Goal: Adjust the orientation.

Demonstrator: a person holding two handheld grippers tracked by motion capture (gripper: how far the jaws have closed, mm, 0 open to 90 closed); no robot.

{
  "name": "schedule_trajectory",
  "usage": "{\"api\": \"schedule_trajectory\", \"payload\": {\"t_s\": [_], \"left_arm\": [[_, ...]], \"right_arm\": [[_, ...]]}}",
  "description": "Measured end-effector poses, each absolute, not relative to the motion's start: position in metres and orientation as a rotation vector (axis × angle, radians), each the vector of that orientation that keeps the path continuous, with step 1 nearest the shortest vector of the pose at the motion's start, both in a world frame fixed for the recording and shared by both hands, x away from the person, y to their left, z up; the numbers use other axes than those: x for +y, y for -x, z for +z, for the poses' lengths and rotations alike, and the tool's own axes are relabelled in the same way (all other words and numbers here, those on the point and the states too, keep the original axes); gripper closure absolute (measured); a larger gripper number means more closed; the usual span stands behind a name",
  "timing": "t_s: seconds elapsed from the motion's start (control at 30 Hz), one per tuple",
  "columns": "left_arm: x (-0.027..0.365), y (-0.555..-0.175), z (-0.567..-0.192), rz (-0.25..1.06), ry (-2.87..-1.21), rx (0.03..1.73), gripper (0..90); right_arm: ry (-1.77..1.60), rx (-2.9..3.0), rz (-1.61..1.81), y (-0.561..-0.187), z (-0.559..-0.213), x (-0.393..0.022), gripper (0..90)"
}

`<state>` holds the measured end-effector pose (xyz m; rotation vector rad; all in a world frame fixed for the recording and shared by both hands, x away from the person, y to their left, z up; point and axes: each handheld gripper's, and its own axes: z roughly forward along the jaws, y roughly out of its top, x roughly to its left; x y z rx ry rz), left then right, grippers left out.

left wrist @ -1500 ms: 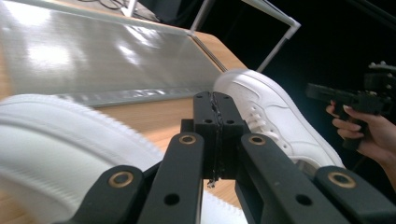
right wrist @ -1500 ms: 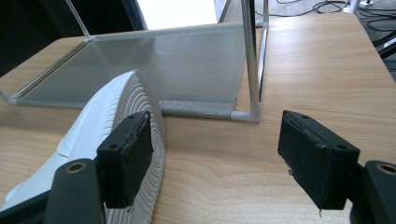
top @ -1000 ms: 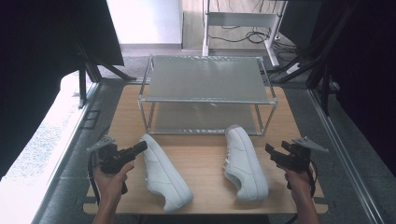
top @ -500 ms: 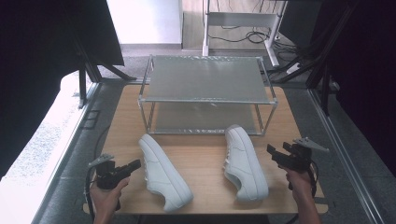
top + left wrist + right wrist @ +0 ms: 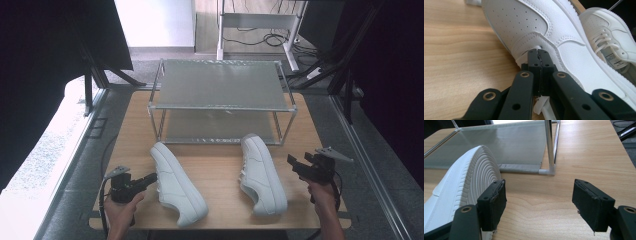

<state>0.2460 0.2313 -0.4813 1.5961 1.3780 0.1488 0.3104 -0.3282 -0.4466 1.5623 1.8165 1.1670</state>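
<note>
Two white sneakers lie on the wooden table [image 5: 220, 165]. The left sneaker [image 5: 177, 182] [image 5: 529, 25] points away from me. My left gripper [image 5: 153, 177] [image 5: 539, 53] is shut, with nothing between its jaws and its tips right at the sneaker's side panel. The right sneaker [image 5: 262, 172] [image 5: 609, 32] lies on its side, its ribbed sole [image 5: 477, 172] turned toward my right gripper [image 5: 291, 161] [image 5: 539, 195]. That gripper is open wide over bare wood, and its left finger [image 5: 492, 203] sits close beside the sole's edge.
A two-tier metal shelf rack [image 5: 220, 107] [image 5: 549, 150] stands at the back of the table, behind both sneakers. Its corner post rises just beyond my right gripper. Floor, cables and dark stands surround the table.
My left gripper has dropped lower and toward the table's near left edge, ending beside the left sneaker. The right gripper and both sneakers have not moved.
</note>
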Motion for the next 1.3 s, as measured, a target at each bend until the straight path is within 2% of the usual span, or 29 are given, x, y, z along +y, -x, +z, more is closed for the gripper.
{"api": "schedule_trajectory", "payload": {"t_s": [0.6,1.03,1.3], "left_arm": [[0.209,-0.266,-0.466,0.18,-1.603,1.33,90.0],[0.15,-0.312,-0.45,0.167,-1.698,1.23,90.0],[0.125,-0.304,-0.425,0.145,-1.719,1.124,90.0]], "right_arm": [[-1.617,1.783,1.171,-0.312,-0.445,-0.337,27.8],[-1.632,1.756,1.147,-0.311,-0.446,-0.342,27.9],[-1.623,1.757,1.154,-0.311,-0.445,-0.342,28.2]]}}
